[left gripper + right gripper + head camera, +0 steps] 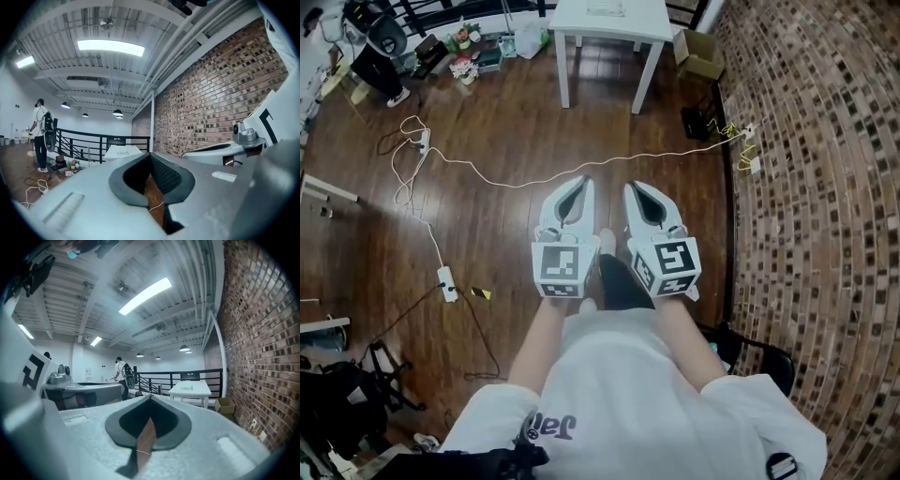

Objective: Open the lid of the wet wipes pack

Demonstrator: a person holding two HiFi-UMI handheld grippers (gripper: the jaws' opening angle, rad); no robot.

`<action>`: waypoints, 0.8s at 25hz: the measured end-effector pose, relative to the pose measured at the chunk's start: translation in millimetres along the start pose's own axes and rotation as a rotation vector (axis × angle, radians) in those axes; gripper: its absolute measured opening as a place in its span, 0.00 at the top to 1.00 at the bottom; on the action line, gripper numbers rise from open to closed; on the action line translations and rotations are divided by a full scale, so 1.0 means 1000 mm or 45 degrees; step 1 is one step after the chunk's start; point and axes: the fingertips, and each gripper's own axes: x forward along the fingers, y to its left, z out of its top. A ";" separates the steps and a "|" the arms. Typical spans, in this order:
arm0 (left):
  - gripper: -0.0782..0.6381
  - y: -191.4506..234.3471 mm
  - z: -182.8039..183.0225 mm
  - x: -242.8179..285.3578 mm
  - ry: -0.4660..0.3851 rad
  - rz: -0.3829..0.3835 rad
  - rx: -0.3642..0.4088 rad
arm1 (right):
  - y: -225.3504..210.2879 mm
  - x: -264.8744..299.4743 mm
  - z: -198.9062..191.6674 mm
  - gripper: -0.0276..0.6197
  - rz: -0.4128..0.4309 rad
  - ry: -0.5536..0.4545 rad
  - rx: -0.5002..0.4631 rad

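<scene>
**Wet wipes pack not yet in reach, both grippers closed and empty**

Wet wipes pack: I cannot identify it for sure in any view. A small flat item (605, 7) lies on the white table (649, 26) at the far end of the wooden floor (487, 234). Prob. this is the pack, but it is too small to show its lid, label or colour. So its look, and whether the lid is open or shut, stay unknown.

Left gripper (582, 181) and right gripper (634, 186) are side by side, approx level, and point toward the table, well apart from it. In each gripper view the jaws are closed together w/ nothing between them.

Step in hand, as I judge it: get to the table; no handling yet. To do it well:
- Step over the white cable (534, 178), which crosses the floor between grippers and table.
- Stand square to the table, so the head view has the pack in the middle.
- Open the jaws before reaching in, not above the pack.
- Prob. one gripper must press the pack body down while the other takes the lid at its free edge. A soft pack may slide or lift otherwise.
- Raise the lid slowly about its hinge.
</scene>
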 end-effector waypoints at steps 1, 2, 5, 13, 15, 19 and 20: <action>0.87 0.004 0.001 0.017 0.003 0.001 0.007 | -0.010 0.016 0.000 0.97 0.006 0.005 0.009; 0.87 0.008 0.003 0.035 0.003 0.003 0.015 | -0.020 0.033 0.002 0.97 0.014 0.009 0.014; 0.87 0.021 0.021 0.091 -0.024 0.009 0.041 | -0.055 0.081 0.024 0.97 0.026 -0.021 0.010; 0.87 0.062 0.049 0.231 -0.063 0.079 0.094 | -0.169 0.189 0.075 0.97 0.011 -0.112 0.062; 0.87 0.066 0.044 0.252 -0.040 0.072 0.110 | -0.195 0.214 0.065 0.97 -0.021 -0.070 0.115; 0.87 0.093 0.021 0.279 0.058 0.112 0.091 | -0.205 0.250 0.043 0.97 0.004 0.030 0.184; 0.87 0.101 0.016 0.287 0.075 0.119 0.084 | -0.204 0.258 0.040 0.97 0.017 0.042 0.182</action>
